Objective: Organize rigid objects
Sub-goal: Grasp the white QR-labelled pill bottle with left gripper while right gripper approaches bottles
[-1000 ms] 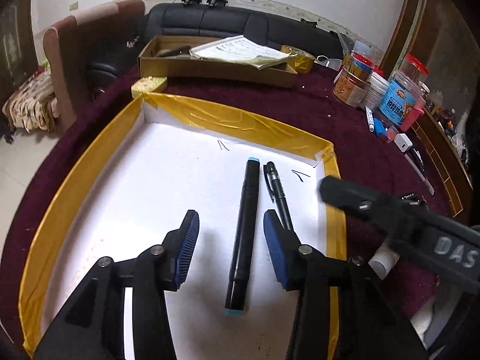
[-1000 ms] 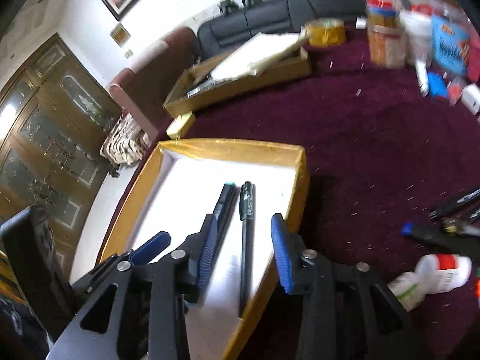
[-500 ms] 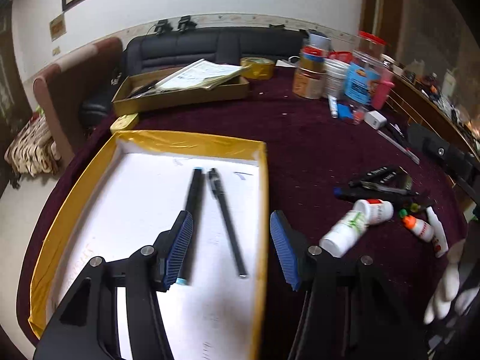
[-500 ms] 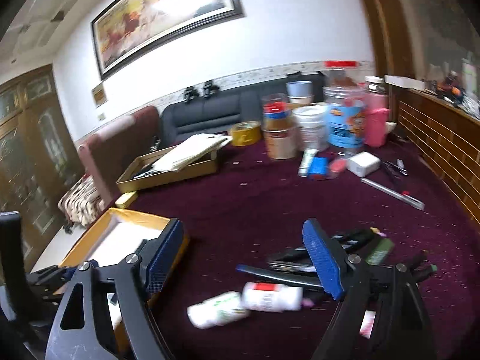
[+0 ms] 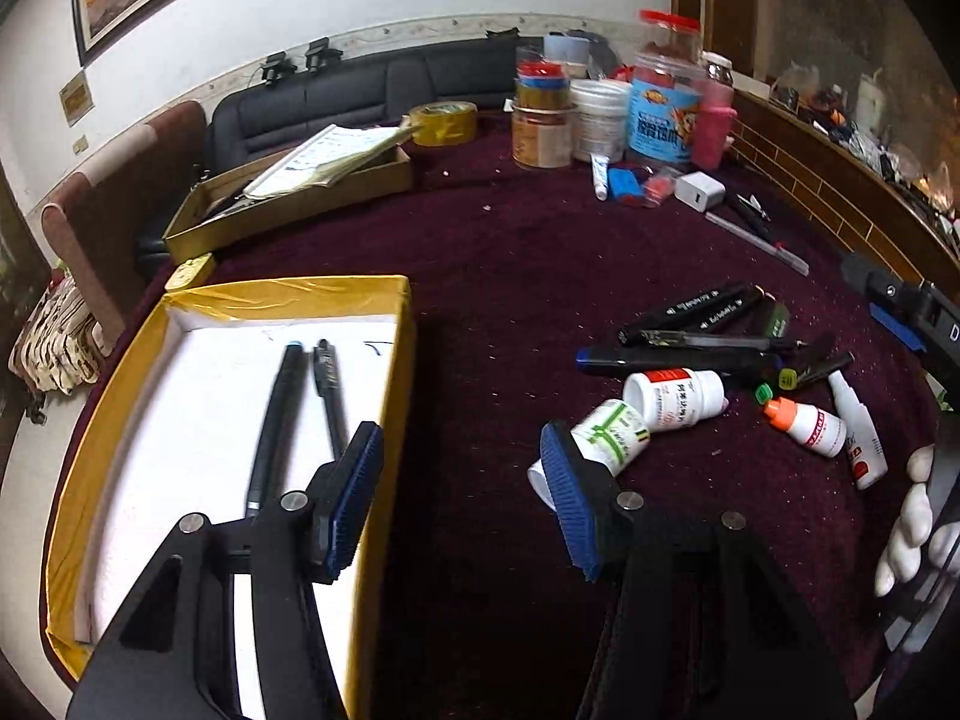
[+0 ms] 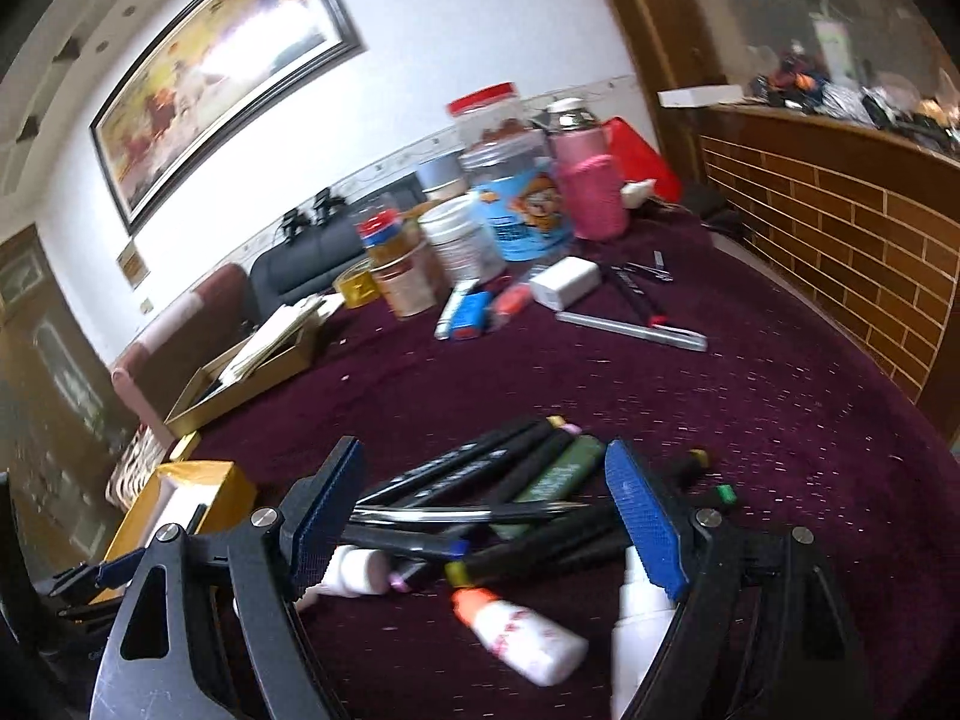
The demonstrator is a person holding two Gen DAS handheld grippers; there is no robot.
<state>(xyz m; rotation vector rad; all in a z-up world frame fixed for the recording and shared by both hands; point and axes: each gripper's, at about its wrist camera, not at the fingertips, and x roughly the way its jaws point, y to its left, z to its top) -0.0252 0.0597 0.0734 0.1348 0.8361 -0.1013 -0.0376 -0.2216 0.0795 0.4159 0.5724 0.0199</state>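
A yellow-rimmed white tray (image 5: 264,297) holds a black marker (image 5: 273,420) and a black pen (image 5: 330,393) side by side. A heap of black markers and pens (image 5: 702,330) and small white bottles (image 5: 672,399) lies on the purple cloth to the right. My left gripper (image 5: 459,483) is open and empty over the tray's right rim. My right gripper (image 6: 480,516) is open and empty, its fingers on either side of the marker heap (image 6: 492,498). An orange-capped bottle (image 6: 519,636) lies just below it. The tray's corner (image 6: 192,483) shows at the left.
Jars and tubs (image 5: 606,114) stand at the back, with a tape roll (image 5: 444,123), a white charger (image 5: 699,192) and a silver pen (image 5: 756,243). A brown box with papers (image 5: 288,192) is at back left. A brick-pattern ledge (image 6: 840,228) runs along the right.
Both grippers swung right, away from the tray. The right gripper opened wider and came over the marker heap. The two pens stay in the tray.
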